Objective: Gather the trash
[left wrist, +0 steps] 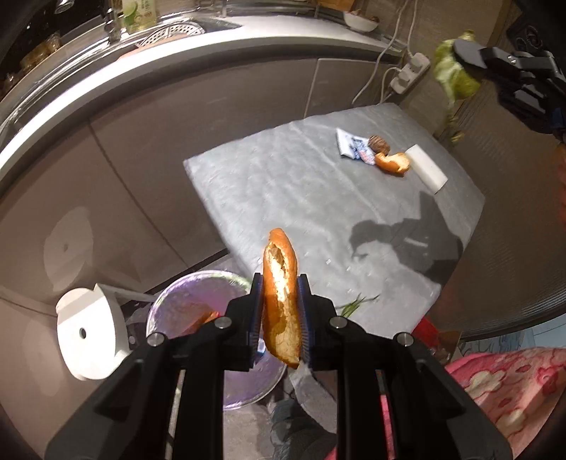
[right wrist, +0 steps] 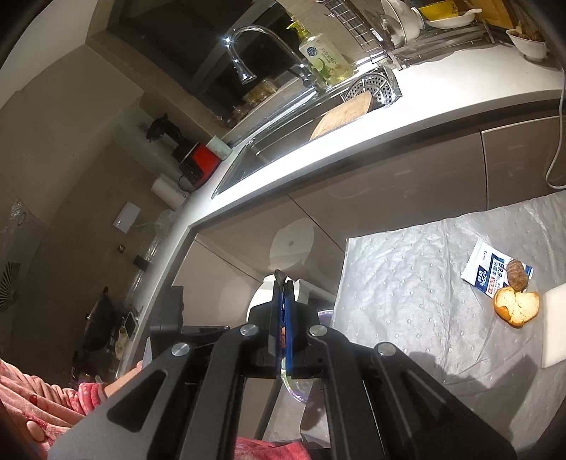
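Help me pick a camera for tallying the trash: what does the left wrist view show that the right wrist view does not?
Only the left wrist view: the left claw shut on a bread piece, the purple-lined bin below it, and the right claw gripping a green leafy scrap.

Only the right wrist view: the faucet, and the right claw close up, shut, only a dark sliver showing at its tips.

Both: the grey mat with the wrapper, the brown lump, a second bread piece and a white block.

Home kitchen, sink [right wrist: 283, 141], faucet [right wrist: 261, 46], dish rack [right wrist: 406, 32], countertop [right wrist: 442, 95]
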Demonstrator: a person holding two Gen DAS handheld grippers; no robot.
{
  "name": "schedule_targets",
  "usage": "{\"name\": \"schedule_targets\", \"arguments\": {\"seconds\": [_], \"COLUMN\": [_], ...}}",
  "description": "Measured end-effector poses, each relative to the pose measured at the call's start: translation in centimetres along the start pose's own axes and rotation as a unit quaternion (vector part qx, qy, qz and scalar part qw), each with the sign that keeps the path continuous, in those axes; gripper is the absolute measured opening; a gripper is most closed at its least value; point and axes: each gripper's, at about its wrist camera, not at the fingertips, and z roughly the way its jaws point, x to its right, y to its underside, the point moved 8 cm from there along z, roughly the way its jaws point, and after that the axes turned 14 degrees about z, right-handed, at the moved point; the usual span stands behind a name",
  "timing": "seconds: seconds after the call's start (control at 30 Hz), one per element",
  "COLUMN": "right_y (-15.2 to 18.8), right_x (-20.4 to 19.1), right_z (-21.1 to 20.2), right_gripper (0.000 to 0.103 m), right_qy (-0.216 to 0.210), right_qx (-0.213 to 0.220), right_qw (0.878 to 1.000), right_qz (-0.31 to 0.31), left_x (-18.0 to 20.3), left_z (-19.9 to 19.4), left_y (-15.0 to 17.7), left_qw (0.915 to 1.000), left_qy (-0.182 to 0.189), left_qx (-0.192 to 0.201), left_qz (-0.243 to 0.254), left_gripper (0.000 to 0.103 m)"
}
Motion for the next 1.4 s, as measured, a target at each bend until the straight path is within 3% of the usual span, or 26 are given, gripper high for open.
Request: {"name": "schedule_targets", "arguments": {"seconds": [0.3, 0.73, 0.93, 1.03, 1.1, 1.27, 1.4], "right_y": [4.0, 6.4, 7.0, 7.2, 7.4, 7.9, 8.3], "right_x": [-2.2, -7.6, -8.5, -8.2, -8.1, -8.4, -8.7], "right_z": [1.3, 0.4, 0.2, 0.4, 0.7, 1.7, 2.6], "right_gripper": [0.002, 0.002, 0.002, 0.002, 0.002, 0.002, 0.002], "right_qy": [0.036, 0.093, 0.109, 0.111, 0.112, 0.109, 0.103], "right_qx": [-0.018, -0.013, -0.005, -0.001, -0.003, -0.012, -0.021], "right_qw": [0.999, 0.995, 0.994, 0.994, 0.994, 0.994, 0.994], "right_qz": [0.008, -0.014, -0.017, -0.009, -0.007, -0.01, -0.018], "left_x": [-4.6, -6.2, -5.7, -5.3, -5.0, -4.7, -5.1], "left_z": [5.9, 19.6, 22.6, 22.9, 22.6, 20.5, 17.5], "left_y": [9.8, 15.9, 16.9, 16.9, 16.8, 16.1, 14.8], "left_qw": [0.997, 0.9887, 0.9847, 0.9839, 0.9835, 0.9885, 0.9927], "left_qy": [0.007, 0.03, 0.038, 0.05, 0.058, 0.044, 0.037], "left_qx": [-0.071, -0.147, -0.168, -0.17, -0.17, -0.138, -0.109], "left_qz": [-0.031, -0.006, 0.025, 0.023, 0.024, 0.045, 0.033], "left_gripper": [0.019, 0.019, 0.02, 0.03, 0.059, 0.073, 0.075]}}
